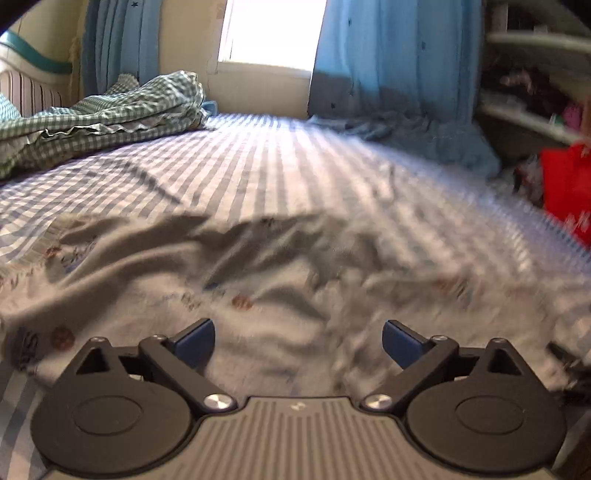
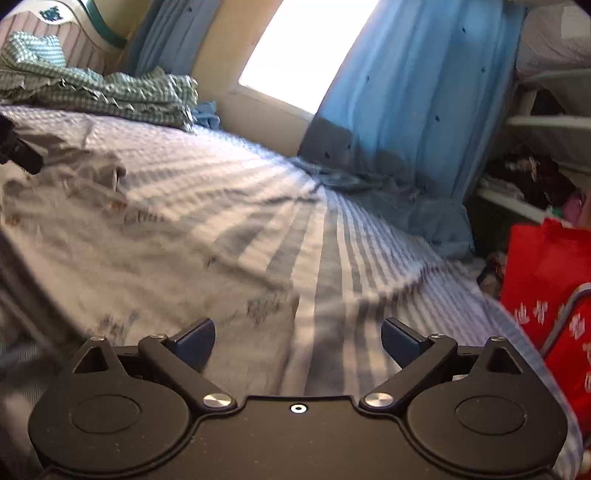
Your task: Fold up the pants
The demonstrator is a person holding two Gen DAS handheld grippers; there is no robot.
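Note:
Grey pants (image 1: pixel 207 280) with small printed patterns lie crumpled on the striped bed sheet (image 1: pixel 280 162). My left gripper (image 1: pixel 298 345) is open and empty, low over the pants' near part. In the right wrist view the pants (image 2: pixel 122 251) lie left of centre, blurred. My right gripper (image 2: pixel 298 343) is open and empty, over the pants' right edge and the sheet (image 2: pixel 332 236). The left gripper's dark body shows at the left edge of the right wrist view (image 2: pixel 16 147). Part of the right gripper shows at the far right of the left wrist view (image 1: pixel 572 365).
A green checked quilt (image 1: pixel 110 118) is heaped at the bed's far left by the headboard (image 2: pixel 74 33). Blue curtains (image 1: pixel 399 62) hang beside a bright window (image 1: pixel 273 29). A red bag (image 2: pixel 554 288) and cluttered shelves (image 2: pixel 539 177) stand past the bed's right edge.

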